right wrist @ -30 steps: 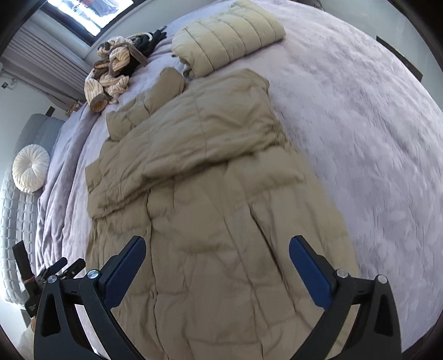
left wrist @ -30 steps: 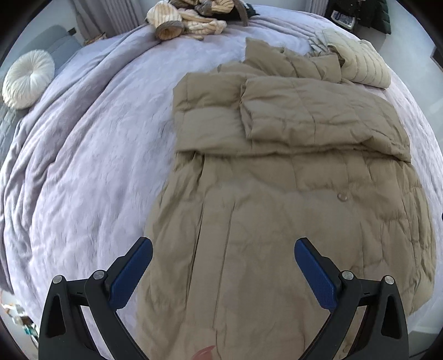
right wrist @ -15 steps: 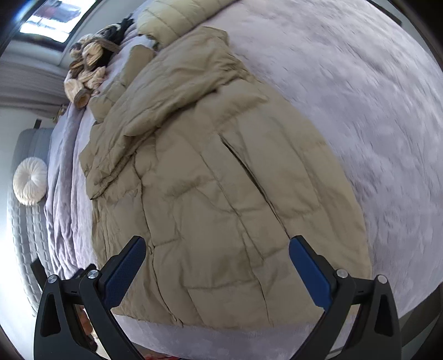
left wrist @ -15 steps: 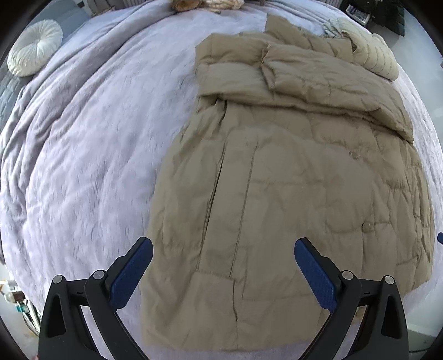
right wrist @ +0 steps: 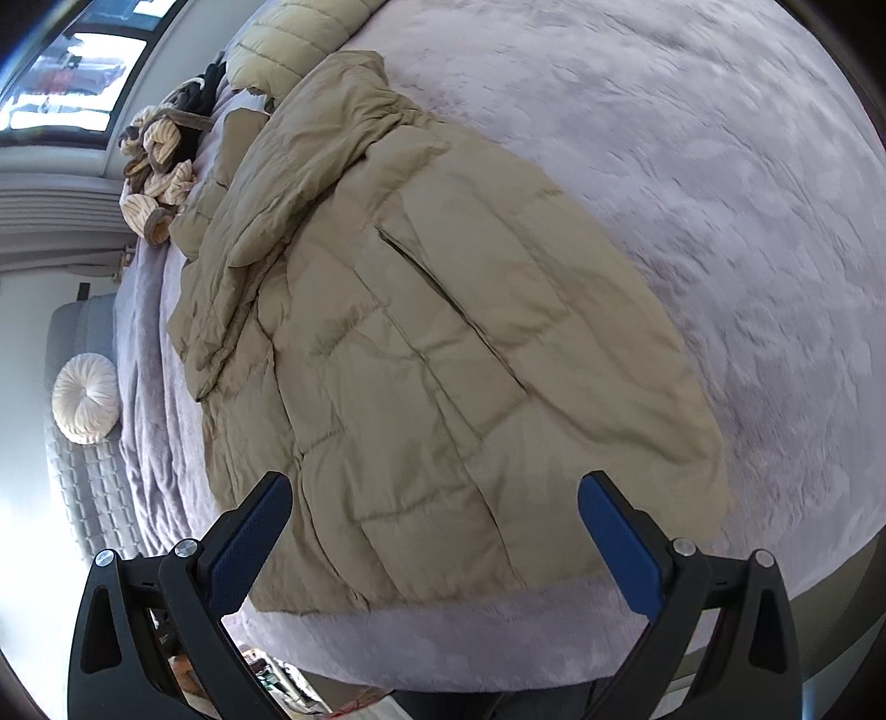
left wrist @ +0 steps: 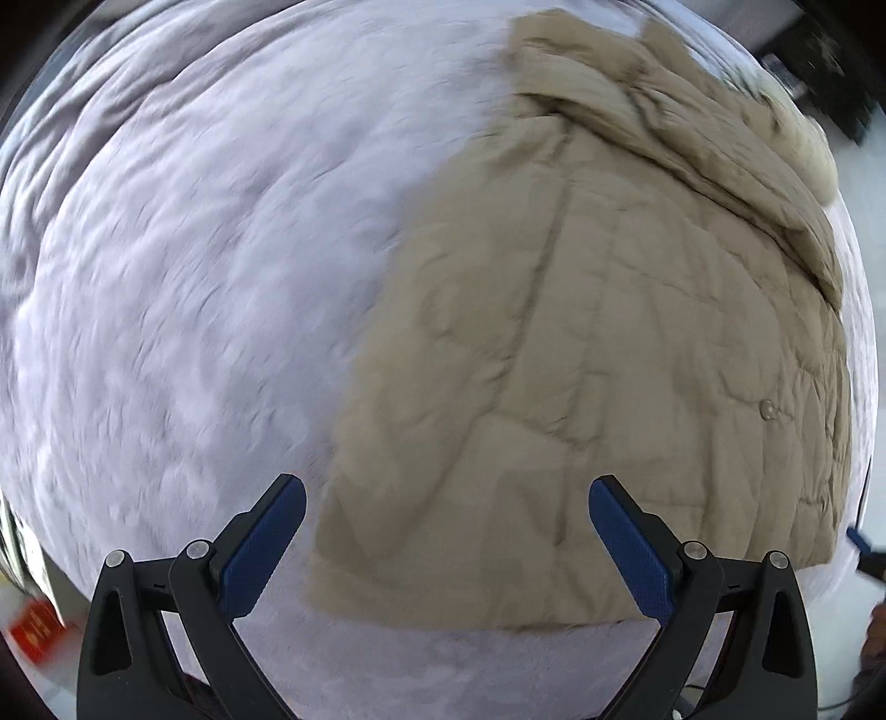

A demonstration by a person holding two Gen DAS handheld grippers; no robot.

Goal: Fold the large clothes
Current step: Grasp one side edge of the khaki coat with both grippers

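Note:
A long tan quilted coat [left wrist: 609,360] [right wrist: 443,343] lies flat on a lilac bedspread [left wrist: 194,277] [right wrist: 720,166], sleeves folded across its upper part, hem toward me. My left gripper [left wrist: 447,540] hovers open above the hem's left corner, nothing between its blue pads. My right gripper [right wrist: 434,531] is also open, hanging over the hem near the right corner. Neither touches the coat. The left wrist view is blurred by motion.
A folded cream puffer jacket [right wrist: 299,39] and a heap of striped knitwear [right wrist: 158,166] lie at the bed's far end. A round white cushion [right wrist: 86,399] rests on a grey sofa at left. The bed's near edge [right wrist: 443,648] runs just below the hem.
Both grippers have drawn back toward the foot of the bed, from over the coat's middle to its hem, which now shows with the bed edge. Both jaws stayed open.

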